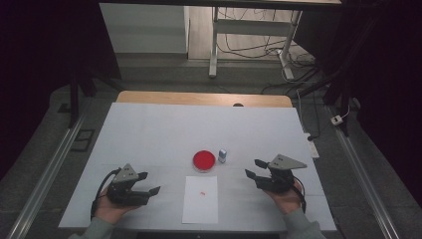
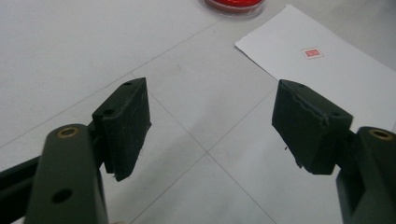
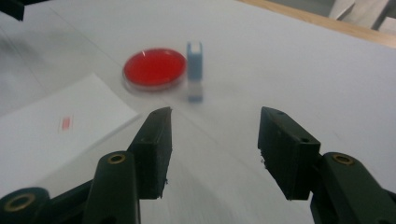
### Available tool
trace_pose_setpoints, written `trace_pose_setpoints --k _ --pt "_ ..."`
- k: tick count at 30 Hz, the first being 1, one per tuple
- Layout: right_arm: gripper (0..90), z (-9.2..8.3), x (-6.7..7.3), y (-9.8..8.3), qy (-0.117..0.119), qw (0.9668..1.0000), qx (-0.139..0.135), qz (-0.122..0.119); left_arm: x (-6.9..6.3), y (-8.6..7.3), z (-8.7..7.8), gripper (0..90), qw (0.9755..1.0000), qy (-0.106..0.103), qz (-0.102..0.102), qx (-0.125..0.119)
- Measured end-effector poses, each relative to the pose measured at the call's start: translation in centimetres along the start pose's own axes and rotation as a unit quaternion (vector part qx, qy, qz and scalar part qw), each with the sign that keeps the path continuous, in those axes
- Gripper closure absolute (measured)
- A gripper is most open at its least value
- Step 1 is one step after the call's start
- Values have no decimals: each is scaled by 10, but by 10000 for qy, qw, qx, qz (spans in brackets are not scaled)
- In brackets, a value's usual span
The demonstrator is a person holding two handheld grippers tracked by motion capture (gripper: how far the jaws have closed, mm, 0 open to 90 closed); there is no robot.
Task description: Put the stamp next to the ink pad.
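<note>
- Both hand-held black two-jaw grippers, left gripper (image 1: 149, 184) and right gripper (image 1: 254, 168), stood released, grasping nothing.
- Stamping looked finished: white paper sheet (image 1: 200, 199) bore a red mark (image 1: 202, 192).
- Next, probably: right gripper aligns on small blue-white stamp block (image 3: 195, 65) beside round red ink pad (image 3: 154, 66).

A wooden table (image 1: 149, 96) carried a white cover (image 1: 149, 134) over nearly all of its top, with bare wood showing only as a strip along the far edge. On the cover lay a round red ink pad (image 1: 204, 160) near the middle, a small blue-and-white stamp (image 1: 222, 155) standing upright just beside it, and a white sheet of paper (image 1: 200, 204) nearer the person, apart from the pad. The sheet bore a small red mark (image 1: 202, 193) in its upper half.
</note>
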State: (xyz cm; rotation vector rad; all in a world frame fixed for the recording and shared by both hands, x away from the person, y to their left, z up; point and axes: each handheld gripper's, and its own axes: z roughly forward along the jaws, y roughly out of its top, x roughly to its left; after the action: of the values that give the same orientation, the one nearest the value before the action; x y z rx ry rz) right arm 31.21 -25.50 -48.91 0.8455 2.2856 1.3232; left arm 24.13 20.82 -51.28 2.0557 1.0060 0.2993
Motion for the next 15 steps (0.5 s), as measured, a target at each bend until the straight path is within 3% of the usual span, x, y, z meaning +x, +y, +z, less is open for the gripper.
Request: trace_pose_setpoints --k 7,15 --pt "448 -31 -11 -23 -164 9998 62 75 0 0 1 279 10000 14 -3 11" --pt "448 -39 -10 -33 -56 9998 154 -96 1 -1 1 278 10000 29 -8 9"
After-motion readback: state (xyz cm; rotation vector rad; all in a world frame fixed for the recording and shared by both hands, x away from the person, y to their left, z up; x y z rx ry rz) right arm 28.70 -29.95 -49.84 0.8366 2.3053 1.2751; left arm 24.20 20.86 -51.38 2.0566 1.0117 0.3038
